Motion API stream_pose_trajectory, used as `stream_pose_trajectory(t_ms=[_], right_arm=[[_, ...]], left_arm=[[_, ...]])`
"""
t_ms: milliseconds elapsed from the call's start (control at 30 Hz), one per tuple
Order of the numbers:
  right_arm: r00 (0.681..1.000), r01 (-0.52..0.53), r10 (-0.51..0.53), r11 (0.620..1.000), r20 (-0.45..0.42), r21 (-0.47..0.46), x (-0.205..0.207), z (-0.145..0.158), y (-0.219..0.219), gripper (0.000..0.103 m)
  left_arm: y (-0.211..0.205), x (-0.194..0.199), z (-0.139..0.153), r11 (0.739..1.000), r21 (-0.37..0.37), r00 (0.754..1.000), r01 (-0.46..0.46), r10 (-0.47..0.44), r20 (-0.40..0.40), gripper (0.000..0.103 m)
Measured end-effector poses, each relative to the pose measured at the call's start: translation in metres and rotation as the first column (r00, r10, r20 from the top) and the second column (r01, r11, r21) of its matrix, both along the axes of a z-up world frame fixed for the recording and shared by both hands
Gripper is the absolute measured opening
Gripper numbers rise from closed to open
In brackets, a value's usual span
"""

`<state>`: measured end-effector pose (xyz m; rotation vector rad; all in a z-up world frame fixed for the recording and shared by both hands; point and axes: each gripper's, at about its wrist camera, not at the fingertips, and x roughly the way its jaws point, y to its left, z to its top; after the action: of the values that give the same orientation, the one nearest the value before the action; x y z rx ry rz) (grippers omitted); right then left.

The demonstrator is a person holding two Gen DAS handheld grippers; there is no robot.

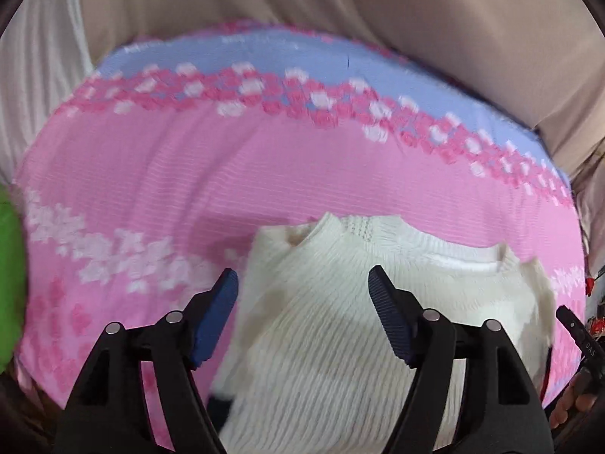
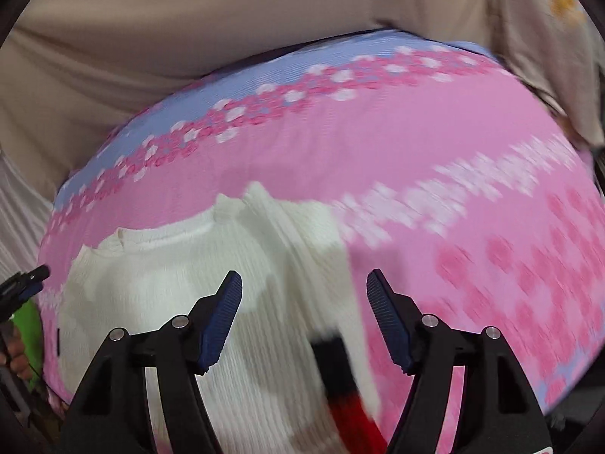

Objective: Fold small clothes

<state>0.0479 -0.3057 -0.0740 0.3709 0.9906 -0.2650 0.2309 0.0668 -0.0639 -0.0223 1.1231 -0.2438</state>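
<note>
A small cream ribbed knit sweater point(image 1: 340, 340) lies on a pink flowered cover point(image 1: 151, 174), its collar pointing away from me. In the right wrist view the same sweater point(image 2: 159, 295) shows a black and red striped part point(image 2: 340, 370) near its right edge. My left gripper point(image 1: 302, 276) hangs over the sweater's left part, jaws wide apart, blue pads point(image 1: 215, 317) bare. My right gripper point(image 2: 304, 276) hovers over the sweater's right edge, also open with nothing pinched. Each view catches the other gripper at its edge.
The cover has a blue band point(image 1: 264, 53) along its far side and beige cloth point(image 1: 378, 0) behind it. A green item point(image 1: 7, 283) lies at the cover's left edge. A hand point(image 2: 15, 355) shows at the left in the right wrist view.
</note>
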Motion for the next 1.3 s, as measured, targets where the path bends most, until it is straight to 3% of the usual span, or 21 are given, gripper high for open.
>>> stream_pose_trajectory(t_ms=[33, 67, 100, 200, 267, 333, 400, 433, 500, 567, 633, 733, 833, 900, 933, 1033, 1100, 1133, 1200, 1233, 1300], right_arm=[[1.0, -0.011, 0.011, 1.0, -0.024, 0.005, 0.013, -0.011, 0.002, 0.059], [0.999, -0.023, 0.024, 0.999, -0.041, 0.031, 0.02, -0.018, 0.002, 0.025], [0.998, -0.029, 0.032, 0.998, -0.061, 0.062, 0.026, -0.024, 0.003, 0.005], [1.0, 0.006, -0.007, 0.998, 0.017, 0.065, 0.018, -0.003, -0.008, 0.007], [0.995, 0.086, -0.09, 0.991, 0.043, 0.1, 0.003, 0.003, -0.036, 0.006], [0.993, 0.113, -0.108, 0.979, -0.037, 0.171, -0.001, -0.025, -0.058, 0.006], [0.995, 0.097, -0.09, 0.977, -0.05, 0.189, 0.0, -0.037, -0.057, 0.007], [0.994, 0.103, -0.096, 0.976, -0.042, 0.193, -0.001, -0.032, -0.056, 0.009], [0.993, 0.112, -0.117, 0.971, 0.012, 0.209, -0.012, -0.006, -0.049, 0.01], [0.992, 0.108, -0.117, 0.985, 0.056, 0.138, -0.026, 0.022, -0.032, 0.019], [0.997, 0.055, -0.061, 0.993, 0.055, 0.102, -0.035, 0.036, -0.007, 0.02], [0.993, -0.115, 0.108, 0.972, 0.044, 0.204, -0.038, 0.032, 0.048, 0.019], [0.957, -0.277, 0.291, 0.911, 0.001, 0.304, -0.026, -0.001, 0.115, 0.011], [0.934, -0.315, 0.347, 0.908, -0.078, 0.276, -0.021, -0.027, 0.134, 0.009], [0.94, -0.297, 0.33, 0.918, -0.092, 0.262, -0.025, -0.031, 0.128, 0.001], [0.988, -0.095, 0.122, 0.963, -0.097, 0.251, -0.062, -0.033, 0.058, 0.0], [0.993, 0.052, -0.025, 0.97, -0.117, 0.237, -0.093, -0.032, 0.004, 0.0], [0.99, 0.09, -0.062, 0.972, -0.129, 0.219, -0.105, -0.031, -0.014, 0.0], [0.991, 0.106, -0.081, 0.962, -0.11, 0.251, -0.115, -0.024, -0.027, 0.0], [0.991, 0.106, -0.084, 0.97, -0.107, 0.218, -0.112, -0.015, -0.023, 0.0], [0.997, 0.057, -0.046, 0.979, -0.062, 0.197, -0.097, 0.002, -0.008, 0.014]], left_arm=[[-0.008, 0.007, -0.013, 1.0, 0.008, 0.999, 0.002, -0.002, -0.037, 0.035], [-0.014, 0.017, -0.026, 1.0, 0.012, 0.997, 0.008, -0.007, -0.073, 0.012], [-0.015, 0.022, -0.033, 1.0, 0.02, 0.996, 0.005, -0.003, -0.09, 0.008], [0.0, 0.022, -0.029, 0.999, -0.003, 0.997, -0.034, 0.034, -0.067, 0.007], [0.012, 0.022, -0.03, 0.998, 0.016, 0.996, -0.055, 0.056, -0.063, 0.007], [0.015, 0.027, -0.044, 0.998, 0.011, 0.994, -0.056, 0.057, -0.095, 0.007], [0.002, 0.027, -0.046, 0.997, 0.073, 0.998, -0.025, 0.029, -0.057, 0.007], [-0.002, 0.027, -0.044, 0.995, 0.097, 0.999, -0.014, 0.019, -0.051, 0.008], [-0.002, 0.021, -0.029, 0.998, 0.062, 0.999, -0.016, 0.019, -0.051, 0.009], [0.001, 0.005, -0.007, 0.999, 0.048, 1.0, -0.018, 0.018, -0.008, 0.012], [-0.002, -0.019, 0.011, 0.999, 0.035, 0.999, 0.023, -0.024, 0.023, 0.012], [-0.02, -0.047, 0.01, 0.996, 0.033, 0.996, 0.089, -0.089, 0.011, 0.012], [-0.041, -0.067, -0.018, 0.991, 0.03, 0.988, 0.134, -0.131, -0.08, 0.012], [-0.04, -0.073, -0.035, 0.989, 0.065, 0.986, 0.135, -0.128, -0.102, 0.012], [-0.035, -0.076, -0.034, 0.989, 0.069, 0.988, 0.131, -0.125, -0.087, 0.012], [0.01, -0.067, -0.026, 0.994, 0.103, 0.999, 0.037, -0.033, -0.042, 0.017], [0.038, -0.058, -0.025, 0.997, 0.075, 0.999, -0.021, 0.024, -0.031, 0.02], [0.049, -0.053, -0.024, 0.994, 0.088, 0.998, -0.061, 0.063, -0.02, 0.039], [0.067, -0.04, -0.015, 0.969, 0.175, 0.985, -0.175, 0.172, 0.036, 0.037], [0.075, -0.033, -0.004, 0.97, 0.139, 0.979, -0.201, 0.196, 0.05, 0.038], [0.075, -0.027, 0.012, 0.976, 0.037, 0.976, -0.213, 0.212, 0.046, 0.038]])
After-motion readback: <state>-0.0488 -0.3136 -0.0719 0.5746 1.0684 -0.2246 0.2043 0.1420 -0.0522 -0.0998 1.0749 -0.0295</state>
